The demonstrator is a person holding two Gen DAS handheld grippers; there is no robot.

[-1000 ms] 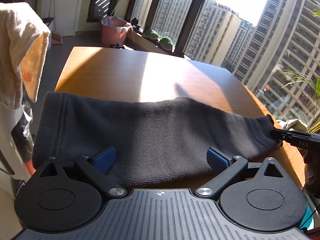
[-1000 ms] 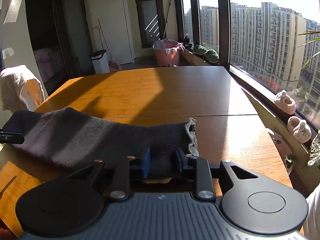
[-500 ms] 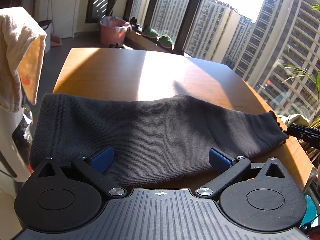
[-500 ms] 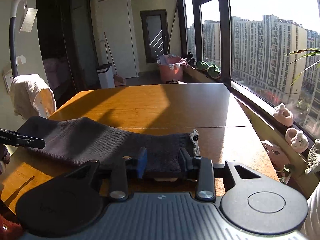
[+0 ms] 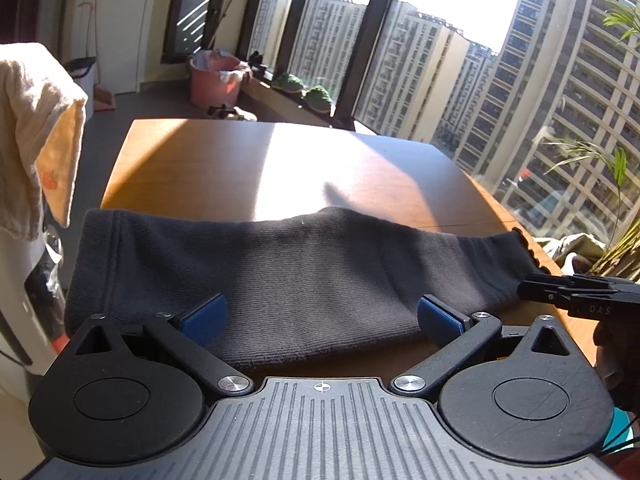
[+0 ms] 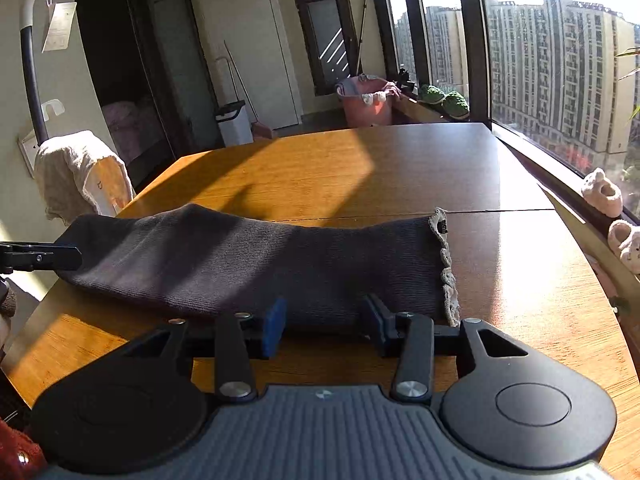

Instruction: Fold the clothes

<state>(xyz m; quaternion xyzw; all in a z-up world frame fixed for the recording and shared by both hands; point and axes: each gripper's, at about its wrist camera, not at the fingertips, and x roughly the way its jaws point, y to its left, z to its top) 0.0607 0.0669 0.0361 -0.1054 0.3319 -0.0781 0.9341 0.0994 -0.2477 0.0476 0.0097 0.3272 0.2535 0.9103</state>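
We see the dark grey knit garment (image 5: pixel 304 276) lying folded in a long band along the near edge of the tabletop (image 5: pixel 280 160), with its lace-trimmed end (image 6: pixel 446 268) toward the right side. Our right gripper (image 6: pixel 324 326) is opening, and the cloth edge lies just in front of its blue pads without being pressed; our left gripper (image 5: pixel 320 318) stands wide, nothing between its fingers. In our judgement the main risk is that the band sits so close to the near edge that a careless pull could drag it off the table, or that a pad catches the soft knit and spoils the fold while leaving. The lace trim may also snag. Further out, the far half of the tabletop is free. A pale towel (image 5: pixel 36 136) hangs past the left edge, a pink bucket (image 6: pixel 366 102) stands beyond the far edge, and small plush slippers (image 6: pixel 612 208) rest on the window ledge; none of them blocks us.
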